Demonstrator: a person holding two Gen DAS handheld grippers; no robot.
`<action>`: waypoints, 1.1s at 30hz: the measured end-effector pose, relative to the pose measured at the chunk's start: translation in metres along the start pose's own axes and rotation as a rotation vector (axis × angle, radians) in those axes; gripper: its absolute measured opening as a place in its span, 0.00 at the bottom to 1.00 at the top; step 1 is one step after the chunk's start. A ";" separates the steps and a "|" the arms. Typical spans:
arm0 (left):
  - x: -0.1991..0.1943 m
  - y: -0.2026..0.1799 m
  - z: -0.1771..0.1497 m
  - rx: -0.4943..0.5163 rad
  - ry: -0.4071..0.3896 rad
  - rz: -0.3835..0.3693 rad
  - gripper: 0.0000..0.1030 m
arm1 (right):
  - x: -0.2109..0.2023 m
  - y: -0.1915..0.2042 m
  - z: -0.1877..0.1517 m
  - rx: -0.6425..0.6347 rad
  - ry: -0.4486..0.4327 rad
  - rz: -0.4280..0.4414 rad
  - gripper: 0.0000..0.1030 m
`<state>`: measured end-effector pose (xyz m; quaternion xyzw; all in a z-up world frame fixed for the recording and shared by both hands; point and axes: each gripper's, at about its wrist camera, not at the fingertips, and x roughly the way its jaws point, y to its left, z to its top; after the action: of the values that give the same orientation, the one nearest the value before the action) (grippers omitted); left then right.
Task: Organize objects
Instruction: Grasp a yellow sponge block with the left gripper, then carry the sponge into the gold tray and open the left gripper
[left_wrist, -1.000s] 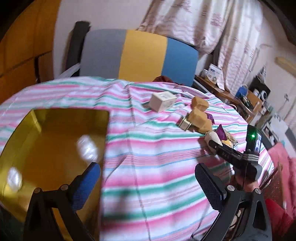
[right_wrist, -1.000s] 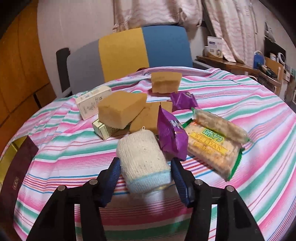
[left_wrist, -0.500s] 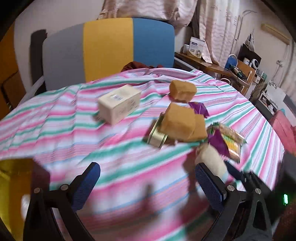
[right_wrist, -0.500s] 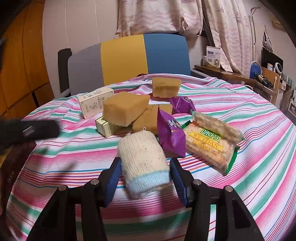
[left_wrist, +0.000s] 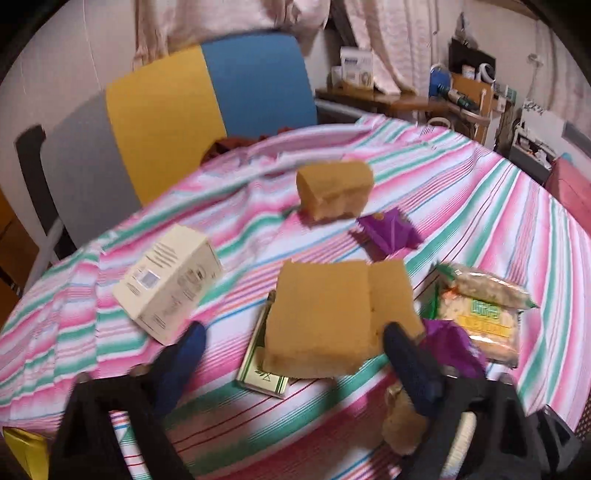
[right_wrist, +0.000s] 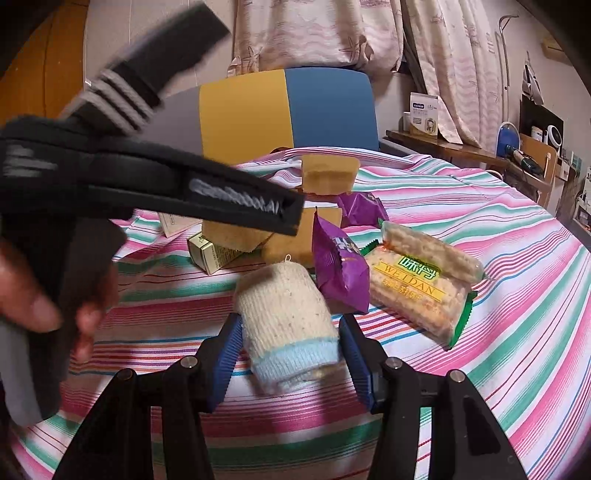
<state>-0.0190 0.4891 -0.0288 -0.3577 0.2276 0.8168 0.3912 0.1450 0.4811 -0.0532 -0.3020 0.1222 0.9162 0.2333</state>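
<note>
Right gripper (right_wrist: 290, 354): pinches a rolled cream sock with a pale blue cuff (right_wrist: 286, 325), one blue pad on each side of the cuff end; the roll lies between the pads, over the striped cloth.
Left gripper (left_wrist: 291, 354): spread, its jaws have just been closing; the near end of a tan sponge block (left_wrist: 321, 317) sits between the blue fingertips (left_wrist: 184, 350), and the pads do not press on it.
Left hand (right_wrist: 33, 291): seen in the right wrist view, fingers wrapped around the black handle.
Sponge stack: the big block rests on a second tan sponge (left_wrist: 391, 291) and on a small green and white box (left_wrist: 264, 365).
Far sponge (left_wrist: 334, 190): lies alone toward the chair side of the table.
White carton (left_wrist: 170, 288): on its side, left of the stack, apart from it.
Purple wrappers: one (left_wrist: 388, 232) flat between the far sponge and the stack; another (right_wrist: 340, 262) leans just beside the sock.
Cracker pack (right_wrist: 421, 280): clear wrap with green ends, right of the purple wrapper.
Table (right_wrist: 517, 266): covered in pink, green and white stripes.
Chair (left_wrist: 207, 107): grey, yellow and blue back, behind the table.
</note>
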 end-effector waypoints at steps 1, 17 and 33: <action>0.005 0.003 0.000 -0.016 0.021 -0.018 0.63 | 0.000 0.000 0.000 -0.001 0.001 -0.001 0.53; -0.041 0.062 -0.080 -0.255 -0.100 0.032 0.52 | 0.001 0.002 0.001 -0.007 0.004 -0.011 0.53; -0.091 0.068 -0.183 -0.332 -0.097 0.045 0.52 | -0.004 0.009 0.000 -0.043 -0.017 -0.043 0.53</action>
<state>0.0404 0.2863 -0.0703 -0.3724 0.0782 0.8680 0.3189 0.1435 0.4721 -0.0500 -0.3015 0.0938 0.9160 0.2476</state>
